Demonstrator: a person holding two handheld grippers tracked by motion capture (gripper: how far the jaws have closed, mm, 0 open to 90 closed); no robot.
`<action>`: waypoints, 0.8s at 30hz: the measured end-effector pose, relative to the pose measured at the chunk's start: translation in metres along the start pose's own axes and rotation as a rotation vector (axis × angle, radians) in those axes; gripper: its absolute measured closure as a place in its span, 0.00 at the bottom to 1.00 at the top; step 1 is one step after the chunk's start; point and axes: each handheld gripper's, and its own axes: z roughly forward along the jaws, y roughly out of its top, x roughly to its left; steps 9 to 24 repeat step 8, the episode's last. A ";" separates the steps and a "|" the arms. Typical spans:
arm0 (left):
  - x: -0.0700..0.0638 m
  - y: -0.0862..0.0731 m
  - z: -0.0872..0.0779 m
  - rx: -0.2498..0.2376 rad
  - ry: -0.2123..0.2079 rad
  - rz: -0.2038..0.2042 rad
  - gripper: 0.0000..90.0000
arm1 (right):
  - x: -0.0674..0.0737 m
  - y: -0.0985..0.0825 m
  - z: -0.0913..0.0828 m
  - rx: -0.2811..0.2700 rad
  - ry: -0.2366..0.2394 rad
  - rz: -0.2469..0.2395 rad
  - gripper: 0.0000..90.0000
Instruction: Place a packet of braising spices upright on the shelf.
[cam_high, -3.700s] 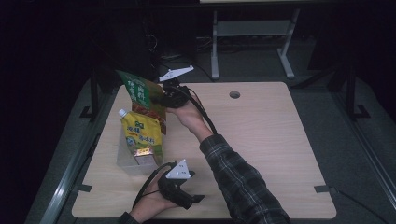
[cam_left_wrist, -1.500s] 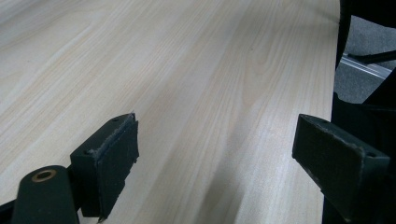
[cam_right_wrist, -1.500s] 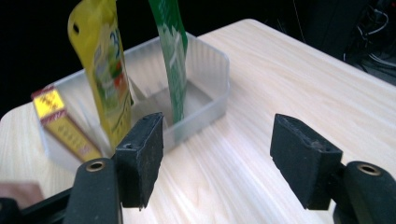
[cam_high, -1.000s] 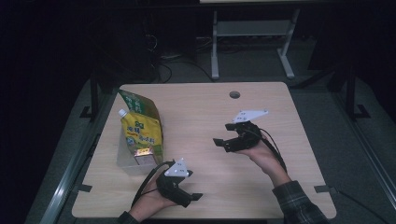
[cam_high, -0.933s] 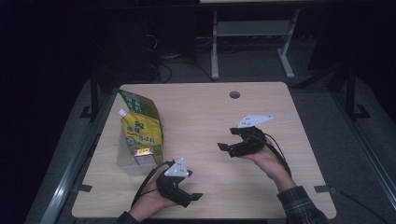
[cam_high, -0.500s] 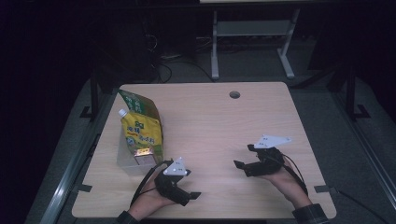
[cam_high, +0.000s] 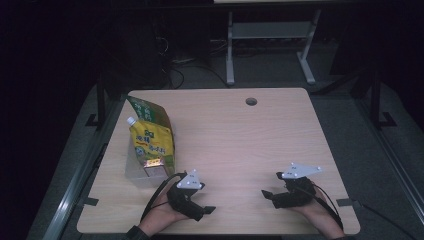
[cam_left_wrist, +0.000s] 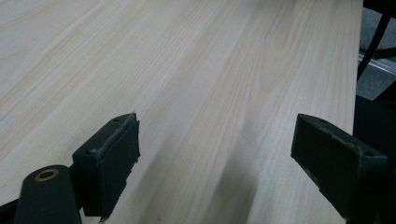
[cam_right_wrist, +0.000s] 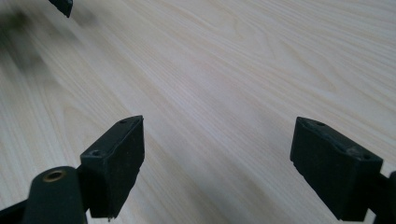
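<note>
A clear plastic box (cam_high: 134, 172) stands at the table's left. A yellow-green spouted pouch (cam_high: 150, 145) and a green pouch (cam_high: 147, 111) stand upright in it. My left gripper (cam_high: 204, 212) rests near the front edge, just right of the box, and is open with bare wood between its pads (cam_left_wrist: 215, 140). My right gripper (cam_high: 270, 198) sits low at the front right, pointing left. Its jaws have just been opening a little wider, and nothing is between them (cam_right_wrist: 217, 140). Both grippers are well apart from the pouches.
The light wooden table (cam_high: 240, 135) has a round cable hole (cam_high: 251, 101) near its far edge. A metal frame (cam_high: 270, 35) stands on the dark floor behind. The left gripper's jaw tip (cam_right_wrist: 63, 5) shows at the right gripper view's top left.
My right gripper has left the pouches at the box, crossed to the right and come down toward the front edge. The green pouch now stands in the box. My left gripper stayed put.
</note>
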 end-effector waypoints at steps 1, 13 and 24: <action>0.000 0.000 0.000 -0.001 -0.001 -0.001 0.16 | 0.000 0.000 -0.001 -0.002 -0.003 -0.002 0.19; 0.000 0.000 0.002 -0.007 -0.001 0.000 0.16 | -0.001 0.000 -0.002 -0.025 -0.010 -0.002 0.19; 0.000 0.000 0.002 -0.007 -0.001 0.000 0.16 | -0.001 0.000 -0.002 -0.025 -0.010 -0.002 0.19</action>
